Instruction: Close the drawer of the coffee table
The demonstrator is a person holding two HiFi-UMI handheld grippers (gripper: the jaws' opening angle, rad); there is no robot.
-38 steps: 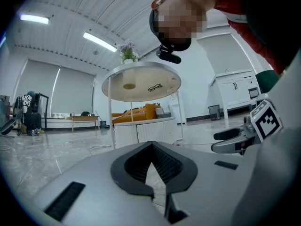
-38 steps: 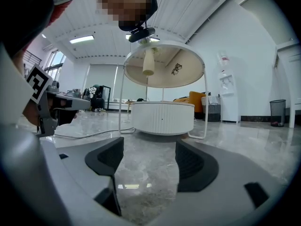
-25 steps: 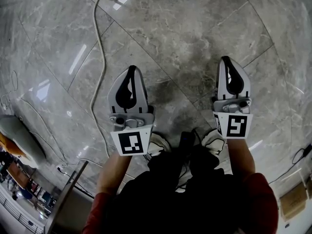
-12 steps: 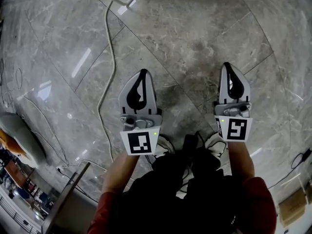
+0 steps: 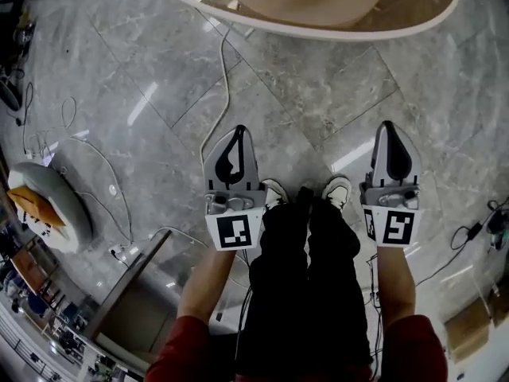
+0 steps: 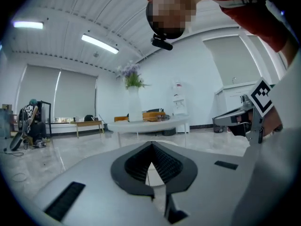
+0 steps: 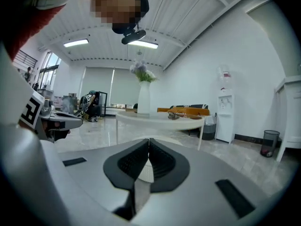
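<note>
An oval coffee table (image 5: 342, 30) stands on the grey marble floor (image 5: 318, 110) ahead of the person's shoes, its long axis running left to right across them. It has a white rim, a tan surface inside and thin white legs. A tall white vase (image 7: 144, 100) of flowers stands on it. No drawer can be made out. The left gripper (image 5: 237, 134) and right gripper (image 5: 388, 130) point at the table, their claws pressed together and empty.
</note>
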